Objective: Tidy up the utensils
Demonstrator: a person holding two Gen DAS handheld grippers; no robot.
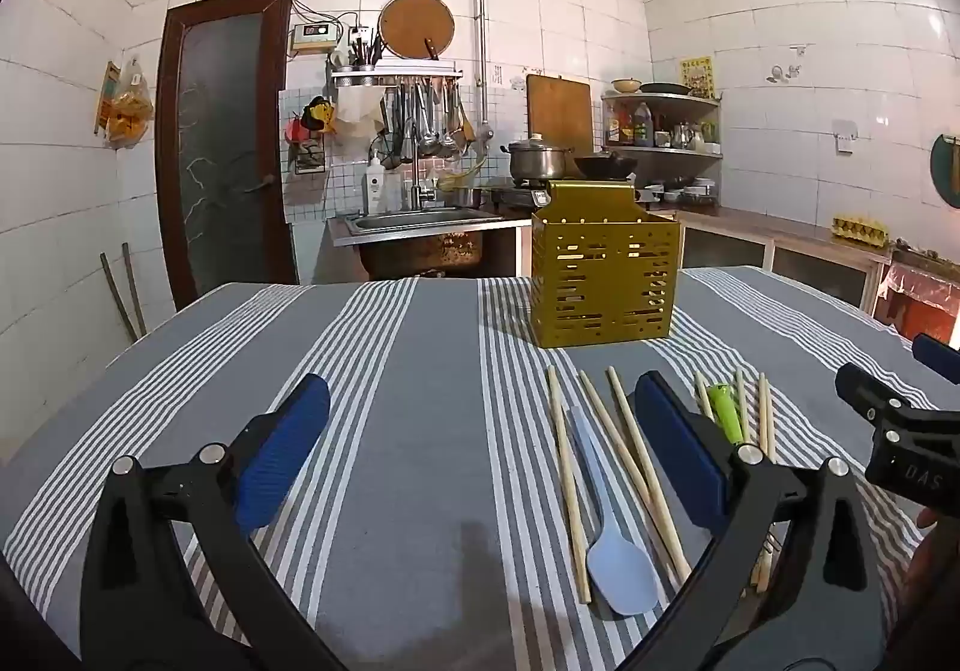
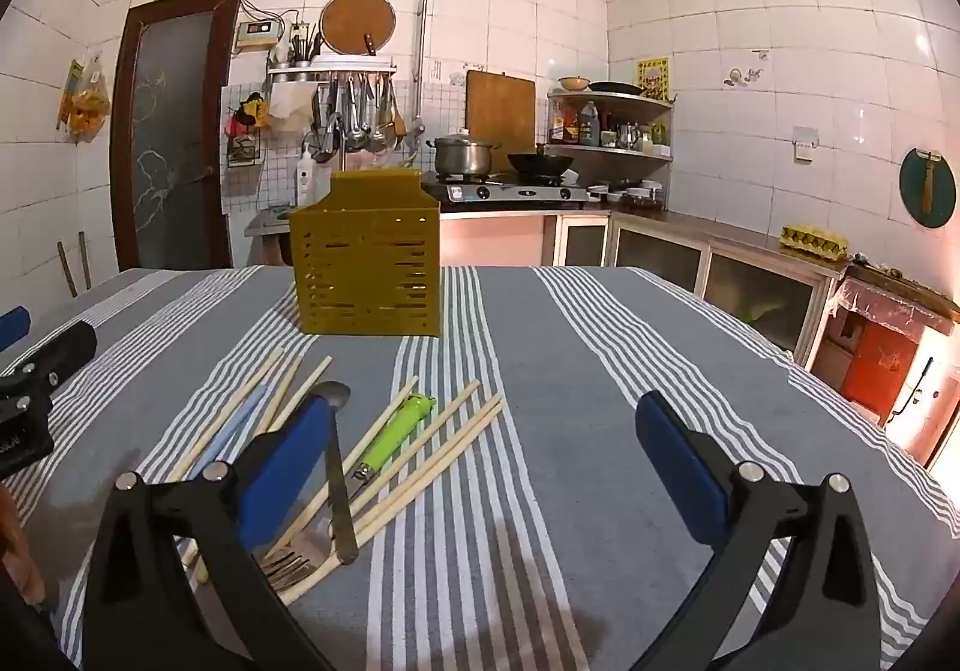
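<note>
A yellow slotted utensil holder [image 1: 605, 275] [image 2: 367, 275] stands upright on the striped tablecloth [image 1: 420, 431] [image 2: 600, 371]. In front of it lie several wooden chopsticks [image 1: 564, 485] [image 2: 432, 449], a pale blue spatula [image 1: 606, 527], a green-handled peeler [image 1: 725, 412] [image 2: 393, 437], a metal spoon [image 2: 336, 467] and a fork [image 2: 288, 566]. My left gripper [image 1: 486, 467] hovers open over the cloth, the utensils by its right finger. My right gripper [image 2: 486, 467] is open too, with the utensils near its left finger. Nothing sits between either pair of jaws.
Behind the table are a sink [image 1: 420, 221], a stove with a pot [image 2: 465, 155] and a wok [image 2: 540, 164], corner shelves [image 1: 660, 125] and a counter with an egg carton [image 2: 813, 242]. A dark door [image 1: 222, 143] is at the left.
</note>
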